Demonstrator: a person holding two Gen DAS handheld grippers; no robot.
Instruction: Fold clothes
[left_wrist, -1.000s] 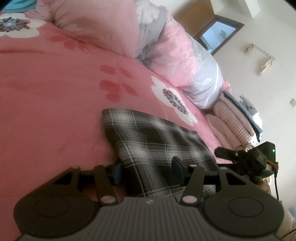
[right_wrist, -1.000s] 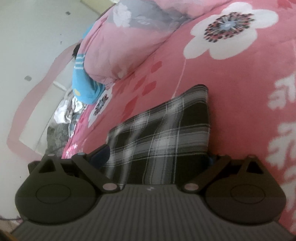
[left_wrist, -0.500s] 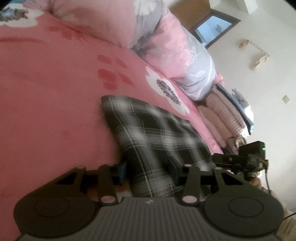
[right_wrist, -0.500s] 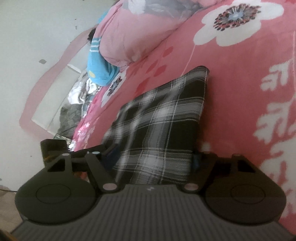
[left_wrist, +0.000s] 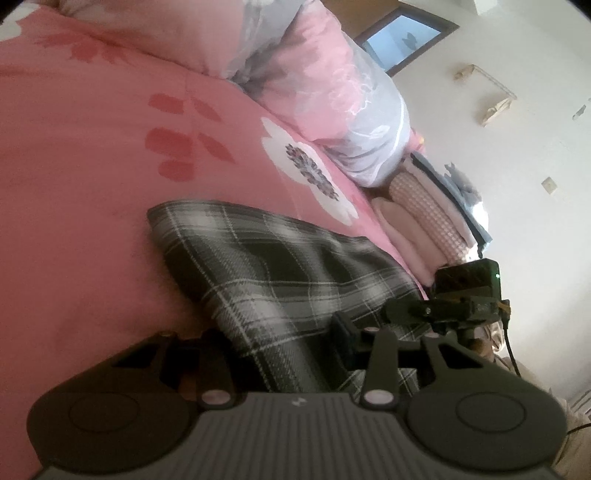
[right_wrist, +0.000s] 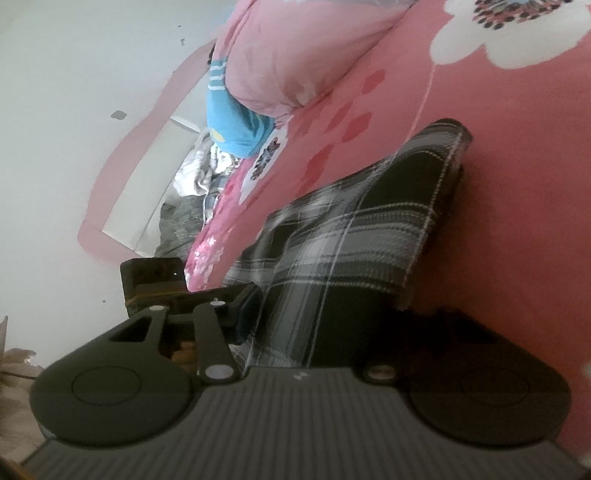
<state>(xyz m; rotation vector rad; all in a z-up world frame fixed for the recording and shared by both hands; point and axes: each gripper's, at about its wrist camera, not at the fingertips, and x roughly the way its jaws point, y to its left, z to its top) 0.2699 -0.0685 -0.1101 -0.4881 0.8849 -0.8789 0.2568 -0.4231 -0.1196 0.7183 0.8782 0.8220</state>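
- Tongs of the left hand (left_wrist: 280, 354), low centre of the left wrist view: fingers set apart with plaid cloth (left_wrist: 280, 273) running between them; pinching or merely straddling, cannot tell.
- Tongs of the right hand (right_wrist: 325, 332), low centre of the right wrist view: plaid cloth (right_wrist: 354, 236) lying between the fingers, right finger lost in shadow; grip cannot tell.
- Right tongs also visible at the right edge of the left wrist view (left_wrist: 443, 306), at the cloth's near corner.
- Cloth dark with white checks, folded, spread on pink bed cover (left_wrist: 81, 155) with white flower print, reaching from the lower middle toward frame centre.
- Pink and grey pillows (left_wrist: 332, 85) in the upper middle of the left view.
- Stack of folded clothes (left_wrist: 424, 218) at the right.
- Blue garment (right_wrist: 232, 125) upper left of centre in the right view, under a pink pillow (right_wrist: 295, 55).
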